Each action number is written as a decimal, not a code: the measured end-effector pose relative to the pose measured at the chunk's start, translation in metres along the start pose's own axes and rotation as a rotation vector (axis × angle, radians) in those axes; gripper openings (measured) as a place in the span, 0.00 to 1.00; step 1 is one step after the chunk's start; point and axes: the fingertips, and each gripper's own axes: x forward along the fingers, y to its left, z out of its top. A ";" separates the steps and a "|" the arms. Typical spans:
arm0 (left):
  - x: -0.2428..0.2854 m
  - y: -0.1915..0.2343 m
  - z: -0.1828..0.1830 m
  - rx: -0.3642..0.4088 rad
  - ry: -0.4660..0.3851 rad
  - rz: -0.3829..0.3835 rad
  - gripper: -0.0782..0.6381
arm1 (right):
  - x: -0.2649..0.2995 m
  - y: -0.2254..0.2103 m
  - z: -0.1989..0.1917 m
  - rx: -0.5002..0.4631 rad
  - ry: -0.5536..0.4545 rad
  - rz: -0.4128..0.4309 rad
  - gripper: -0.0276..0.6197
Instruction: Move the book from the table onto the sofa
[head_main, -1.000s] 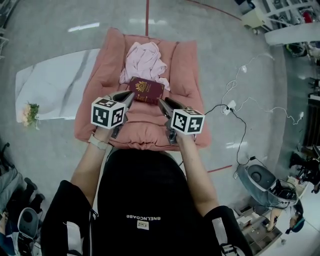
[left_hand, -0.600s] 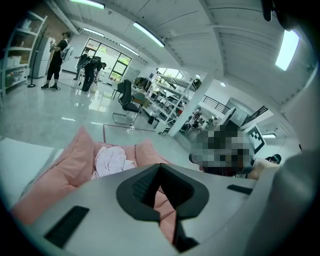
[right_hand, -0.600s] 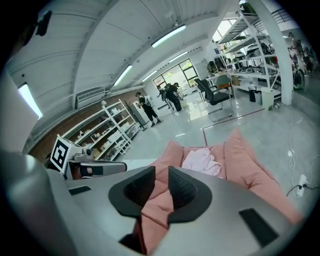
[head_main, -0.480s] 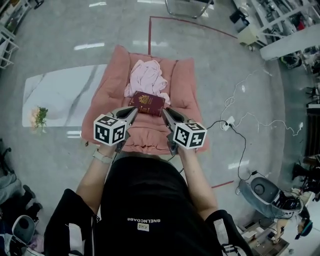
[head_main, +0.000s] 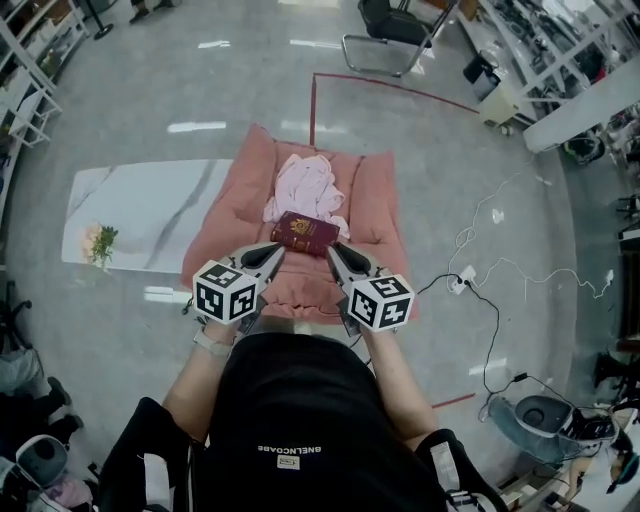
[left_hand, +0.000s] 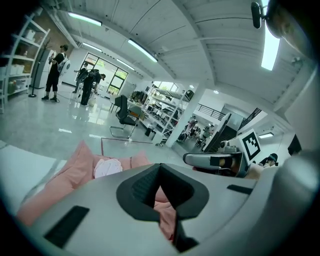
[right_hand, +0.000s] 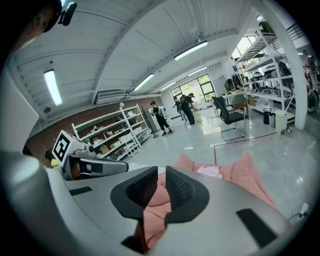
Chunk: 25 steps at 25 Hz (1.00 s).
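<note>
The dark red book (head_main: 305, 233) lies flat on the pink sofa (head_main: 230, 215), just in front of a crumpled pale pink cloth (head_main: 305, 185). Neither gripper touches it. My left gripper (head_main: 278, 250) hangs just short of the book's near left corner, shut with nothing in it; its pads meet in the left gripper view (left_hand: 159, 167). My right gripper (head_main: 333, 252) is near the book's near right corner. Its jaws are closing, with a narrow gap (right_hand: 161, 172) and only the sofa (right_hand: 250, 175) behind them. The white marble table (head_main: 140, 225) stands left of the sofa.
A small bunch of flowers (head_main: 100, 243) lies on the table's left end. Cables and a power strip (head_main: 465, 275) trail over the floor right of the sofa. An office chair (head_main: 395, 25) stands beyond it. People (left_hand: 55, 65) stand far off by shelving.
Both grippers have risen and drawn back from the book's sides toward me. The book stays on the sofa. The right jaws have narrowed.
</note>
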 end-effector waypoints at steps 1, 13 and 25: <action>-0.004 -0.003 0.003 0.005 -0.007 0.003 0.13 | -0.004 0.004 0.005 -0.007 -0.017 0.007 0.15; -0.053 -0.051 0.031 0.080 -0.124 -0.005 0.13 | -0.046 0.056 0.032 -0.071 -0.131 0.093 0.13; -0.090 -0.078 0.023 0.097 -0.204 -0.008 0.13 | -0.072 0.102 0.020 -0.061 -0.226 0.201 0.13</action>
